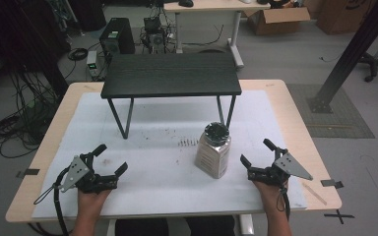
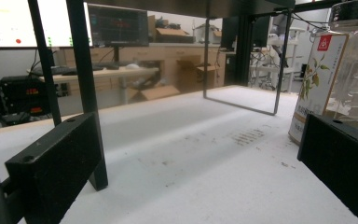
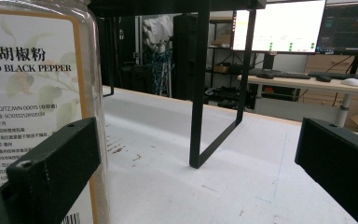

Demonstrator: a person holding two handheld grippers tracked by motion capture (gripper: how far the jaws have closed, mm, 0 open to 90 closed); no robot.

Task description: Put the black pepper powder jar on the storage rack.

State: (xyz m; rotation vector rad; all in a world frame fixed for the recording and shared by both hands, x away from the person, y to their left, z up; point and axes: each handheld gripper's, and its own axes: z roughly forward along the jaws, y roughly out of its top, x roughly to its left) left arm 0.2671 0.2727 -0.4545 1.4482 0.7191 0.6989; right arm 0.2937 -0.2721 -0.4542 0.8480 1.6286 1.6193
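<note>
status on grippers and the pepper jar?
Left gripper open, right gripper open, both empty. Pepper jar upright between them, nearer the right. Nothing in the way.

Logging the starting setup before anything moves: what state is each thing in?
Pepper jar: upright on the mat, lid on, untouched.
Left gripper: open, holding nothing.
Right gripper: open, beside the jar, holding nothing.
Black shelf: standing, nothing on top.

left gripper: black, grey triangular plate, black cable | right gripper: black, grey plate
</note>
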